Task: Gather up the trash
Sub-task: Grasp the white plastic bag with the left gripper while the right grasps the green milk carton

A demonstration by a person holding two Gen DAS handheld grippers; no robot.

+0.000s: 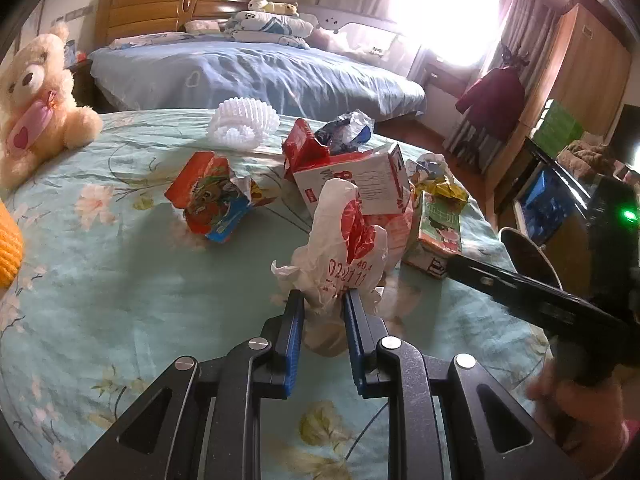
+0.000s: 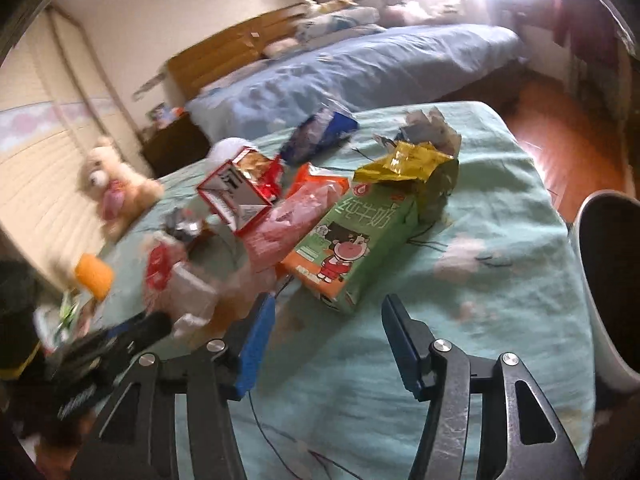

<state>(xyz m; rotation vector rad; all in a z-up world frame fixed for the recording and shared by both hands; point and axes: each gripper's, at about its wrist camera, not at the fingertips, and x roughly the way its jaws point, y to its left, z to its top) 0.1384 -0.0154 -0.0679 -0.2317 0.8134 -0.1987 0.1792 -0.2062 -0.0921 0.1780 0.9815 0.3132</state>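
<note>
My left gripper [image 1: 322, 300] is shut on the lower part of a crumpled white plastic bag [image 1: 344, 240] with red print, which stands up above the teal floral bedspread [image 1: 120, 280]. Behind the bag lie a red-and-white box [image 1: 360, 184] and a green milk carton [image 1: 436, 232]. In the right wrist view, my right gripper [image 2: 326, 320] is open, with nothing between its blue pads. The near corner of the green milk carton [image 2: 352, 236] lies just ahead of it. At the lower left of that view the bag [image 2: 188, 292] shows blurred in the left gripper.
More litter lies on the bedspread: a red snack wrapper [image 1: 212, 200], a white foam net [image 1: 244, 124], a blue wrapper [image 1: 344, 132] and a yellow wrapper [image 2: 404, 164]. A teddy bear [image 1: 36, 96] sits far left. A white bin [image 2: 612, 280] stands at the bed's right edge.
</note>
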